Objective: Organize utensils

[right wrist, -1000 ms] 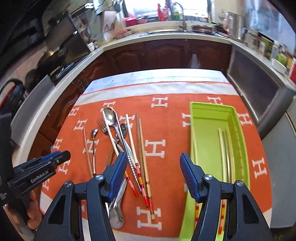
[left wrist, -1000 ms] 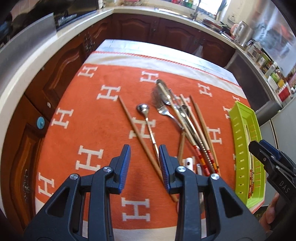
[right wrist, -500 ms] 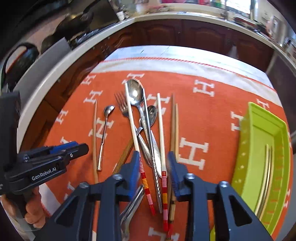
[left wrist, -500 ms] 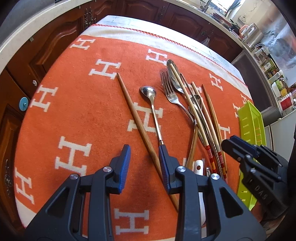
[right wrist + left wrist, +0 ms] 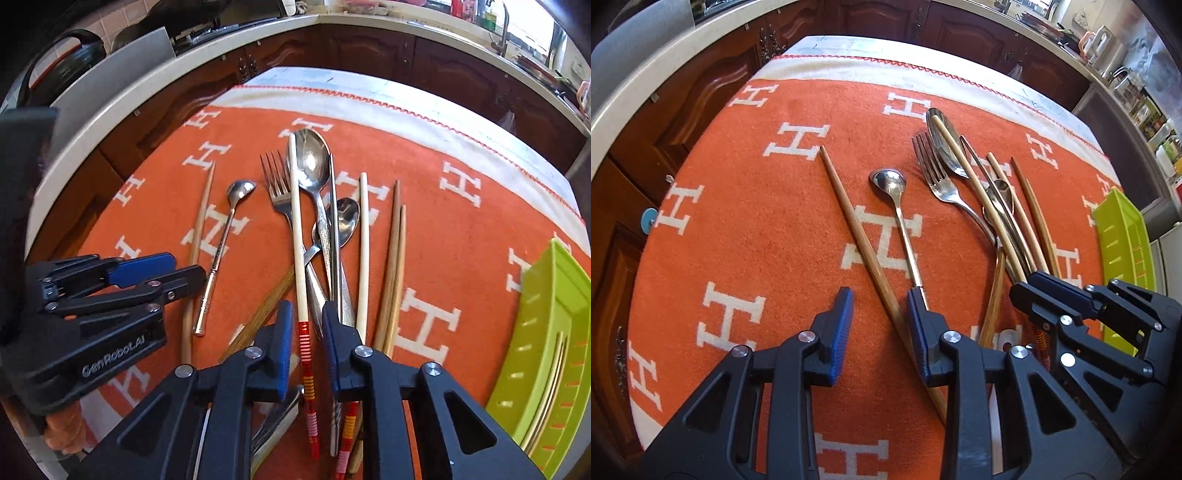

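Utensils lie on an orange cloth [image 5: 757,229]. My left gripper [image 5: 879,321] hovers low over a brown wooden chopstick [image 5: 857,229], which runs between its closing jaws without touching the pads; a small spoon [image 5: 888,182] lies just to the right. A fork [image 5: 938,177], a large spoon [image 5: 308,158] and more chopsticks are piled together. My right gripper [image 5: 307,332] is closing around a white chopstick with red bands [image 5: 297,221] and a spoon handle; a thin gap still shows at the pads. A green tray [image 5: 546,325] stands at the right.
The tray holds a few pale chopsticks [image 5: 554,369]. A second white chopstick [image 5: 364,240] and a wooden pair [image 5: 395,258] lie right of the pile. The two grippers are close side by side. Dark wooden cabinets and a pale counter [image 5: 110,110] ring the table.
Both grippers have come down toward the cloth. The right one swung left from over the tray to the utensil pile and its jaws narrowed greatly. The left jaws narrowed slightly.
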